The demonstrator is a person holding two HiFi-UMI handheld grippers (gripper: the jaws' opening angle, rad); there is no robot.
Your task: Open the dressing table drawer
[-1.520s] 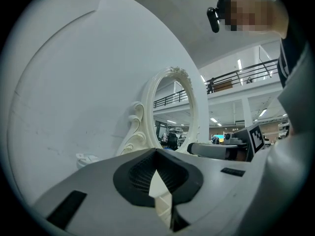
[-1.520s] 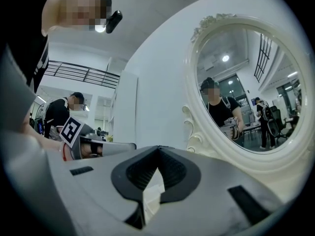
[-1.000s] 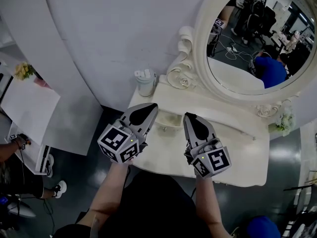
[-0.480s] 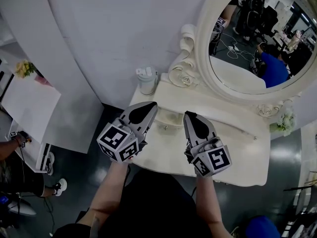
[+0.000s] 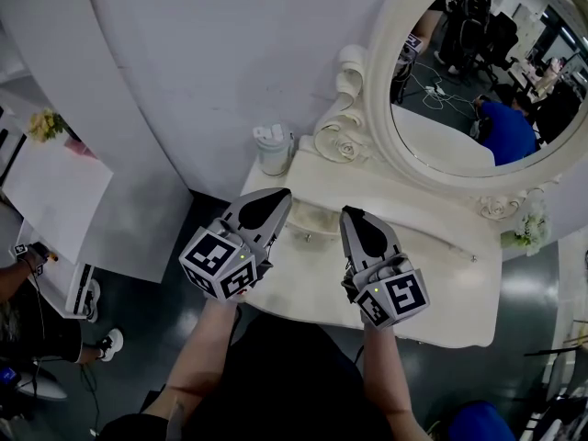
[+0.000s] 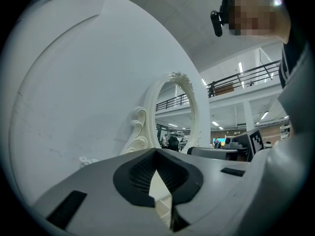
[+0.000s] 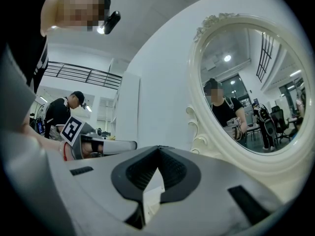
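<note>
The white dressing table [image 5: 441,292] stands against the wall under an oval mirror [image 5: 478,72]. A small drawer [image 5: 315,220] with a little knob [image 5: 307,238] sits in its raised back tier and looks closed. My left gripper [image 5: 280,194] hovers just left of that drawer, its jaws together and empty. My right gripper [image 5: 348,212] hangs just right of it, jaws also together with nothing between them. In the left gripper view the left gripper [image 6: 157,150] points at the mirror frame; in the right gripper view the right gripper [image 7: 158,147] does too.
A white cup [image 5: 272,150] with small items stands on the table's back left corner. A second knob [image 5: 473,256] and a flower posy [image 5: 528,228] are at the right. A white side table [image 5: 50,196] and a person [image 5: 28,320] are at far left.
</note>
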